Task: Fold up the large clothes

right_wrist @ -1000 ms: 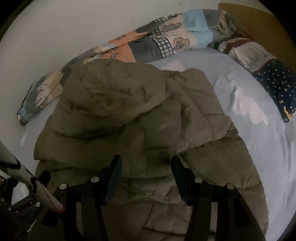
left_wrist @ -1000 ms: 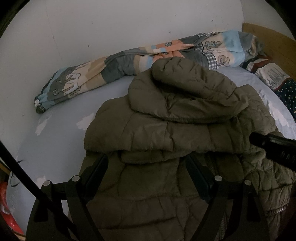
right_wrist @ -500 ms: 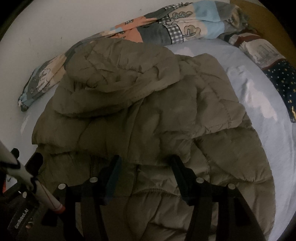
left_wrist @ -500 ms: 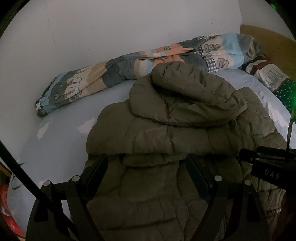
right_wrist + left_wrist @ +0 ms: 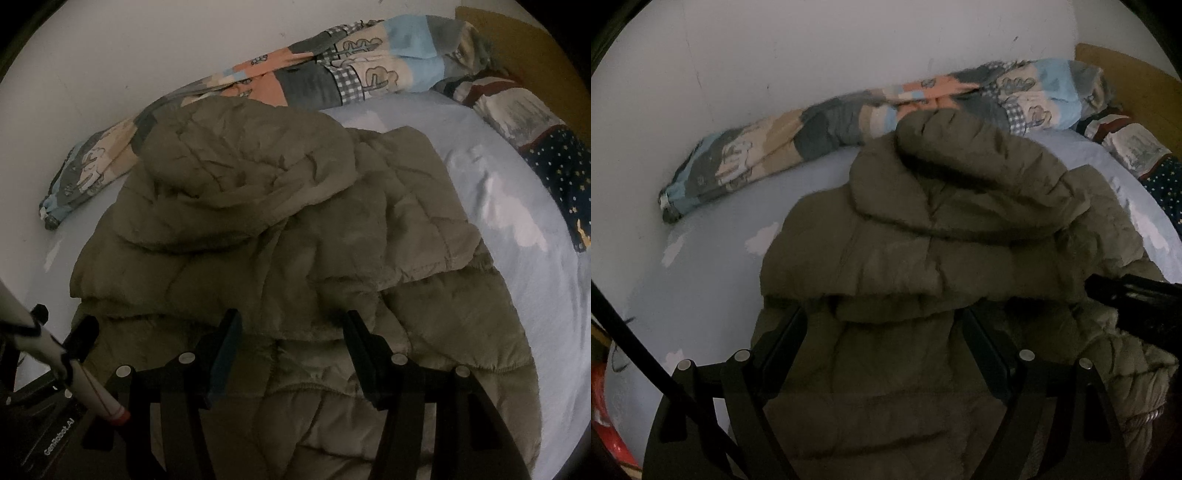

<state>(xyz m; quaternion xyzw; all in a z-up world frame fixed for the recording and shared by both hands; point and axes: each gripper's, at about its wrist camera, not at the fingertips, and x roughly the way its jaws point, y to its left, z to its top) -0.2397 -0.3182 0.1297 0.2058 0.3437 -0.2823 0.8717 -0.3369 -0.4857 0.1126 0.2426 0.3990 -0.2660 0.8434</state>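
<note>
Olive quilted nylon fills the middle of both wrist views: a padded hooded coat lies spread across a pale blue bed sheet, its hood toward the top centre of the frame and its body running down to the lower edge. The upper part appears doubled back over the body, leaving a padded fold edge across the lower middle of the left wrist view, which suggests a fold partly made with more folding to come. A patchwork quilt is bunched along the white wall in the upper part of the frame, and a star-print pillow sits at the right edge, both out of the working area, probably to leave the coat room to lie flat.

The left tongs stand spread wide at the bottom centre of their view, fingers either side of the fold edge, pinching nothing visible; whether the tips touch the fabric cannot be told. The right tongs stand about half spread at the bottom centre of theirs, poised over a crease in the coat's middle, with no cloth visibly pinched.
</note>
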